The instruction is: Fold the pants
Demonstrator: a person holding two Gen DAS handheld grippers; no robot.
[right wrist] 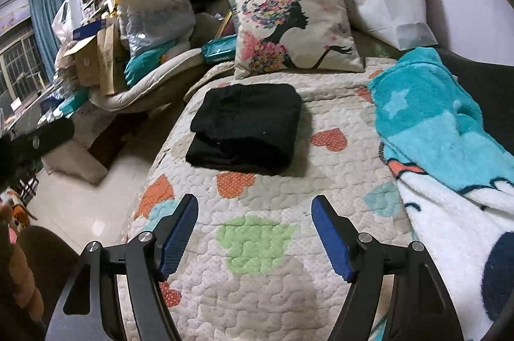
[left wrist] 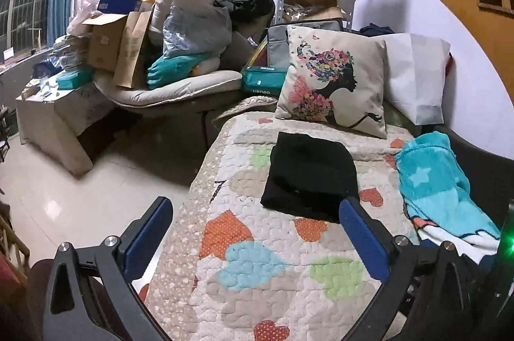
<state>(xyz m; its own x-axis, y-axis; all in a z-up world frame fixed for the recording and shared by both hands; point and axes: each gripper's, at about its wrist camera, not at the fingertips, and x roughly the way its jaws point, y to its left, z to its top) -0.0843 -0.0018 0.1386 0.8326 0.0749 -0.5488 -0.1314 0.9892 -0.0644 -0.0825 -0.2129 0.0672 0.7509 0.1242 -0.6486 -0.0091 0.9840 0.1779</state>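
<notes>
The black pants [left wrist: 310, 174] lie folded in a compact square bundle on the heart-patterned quilt [left wrist: 257, 270], in front of a printed cushion. They also show in the right wrist view [right wrist: 245, 129]. My left gripper [left wrist: 255, 207] is open and empty, held back from the bundle's near edge, above the quilt. My right gripper [right wrist: 255, 206] is open and empty too, a short way in front of the bundle. Neither gripper touches the pants.
A cushion with a flower-haired woman [left wrist: 334, 84] leans at the quilt's far end beside a white bag [left wrist: 417, 77]. A turquoise fleece blanket [right wrist: 443, 129] lies along the right. Boxes and bags pile on a chair [left wrist: 154, 45] at left. Tiled floor [left wrist: 64, 199] drops off the quilt's left edge.
</notes>
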